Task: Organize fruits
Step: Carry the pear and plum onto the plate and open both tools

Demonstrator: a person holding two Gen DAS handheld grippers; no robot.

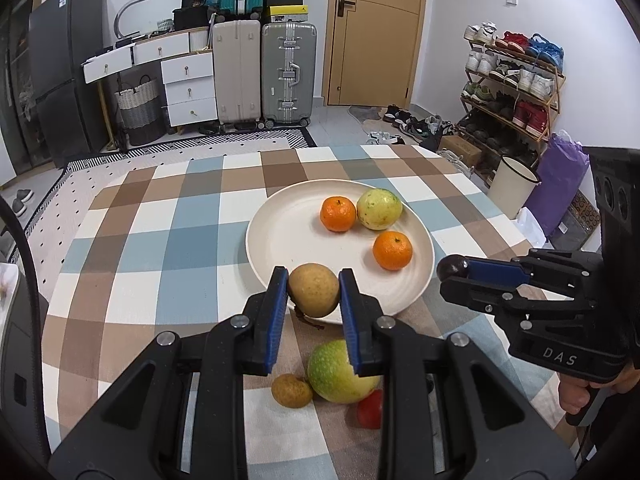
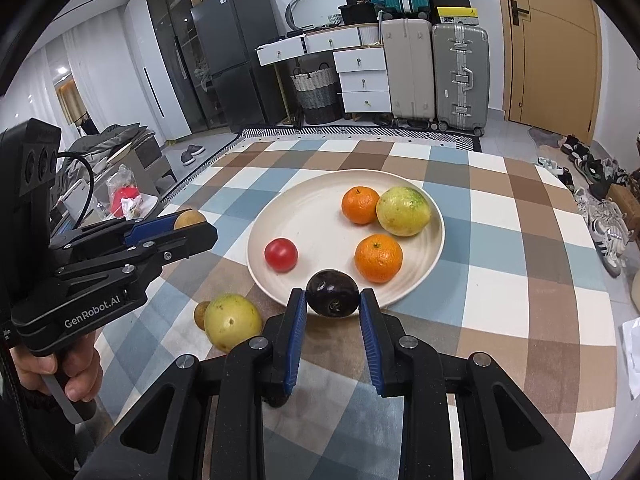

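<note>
Fruits: two oranges (image 2: 378, 258), one tomato (image 2: 281, 254), perhaps three guavas (image 2: 403, 211).

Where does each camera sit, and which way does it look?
Left wrist: on the left gripper, looking down over a held brown fruit at the plate; the right gripper and a hand show.
Right wrist: on the right gripper, its jaws holding a dark fruit; the left gripper shows.
Both share the plate and oranges.

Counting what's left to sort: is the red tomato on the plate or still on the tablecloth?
On the plate. In the right wrist view the red tomato rests inside the left part of the plate, within its rim, apart from the other fruit.
</note>
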